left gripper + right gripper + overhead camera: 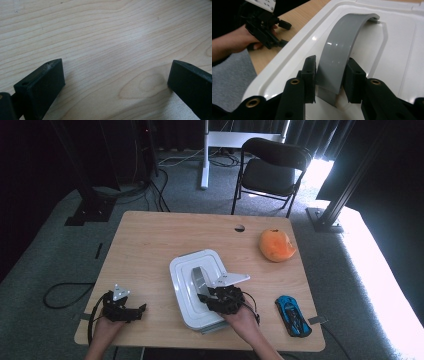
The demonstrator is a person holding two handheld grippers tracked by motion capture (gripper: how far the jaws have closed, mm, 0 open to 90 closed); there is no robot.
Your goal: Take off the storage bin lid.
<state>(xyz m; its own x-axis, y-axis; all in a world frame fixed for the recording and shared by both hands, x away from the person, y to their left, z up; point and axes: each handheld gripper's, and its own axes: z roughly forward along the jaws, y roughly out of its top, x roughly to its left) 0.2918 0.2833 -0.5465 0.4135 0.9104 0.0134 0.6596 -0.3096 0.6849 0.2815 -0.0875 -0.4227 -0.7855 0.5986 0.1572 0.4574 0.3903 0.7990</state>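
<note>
A white lidded box (197, 287) lies at the middle front of the wooden table (150, 240). Its grey arched handle (199, 277) stands up from the lid (402, 50). My right gripper (206, 296) is at the box's near side, shut on the grey handle (337, 57), one pad on each face of the strip. My left gripper (137, 309) rests low over the table's front left corner, open, with bare wood (112, 50) between its jaws. It also appears far off in the right gripper view (265, 27), held by a hand.
An orange fruit (276, 245) lies at the table's right back. A blue toy car (293, 315) sits near the front right corner. A cable hole (239, 228) is in the far middle of the top. A black chair (270, 170) stands beyond the table.
</note>
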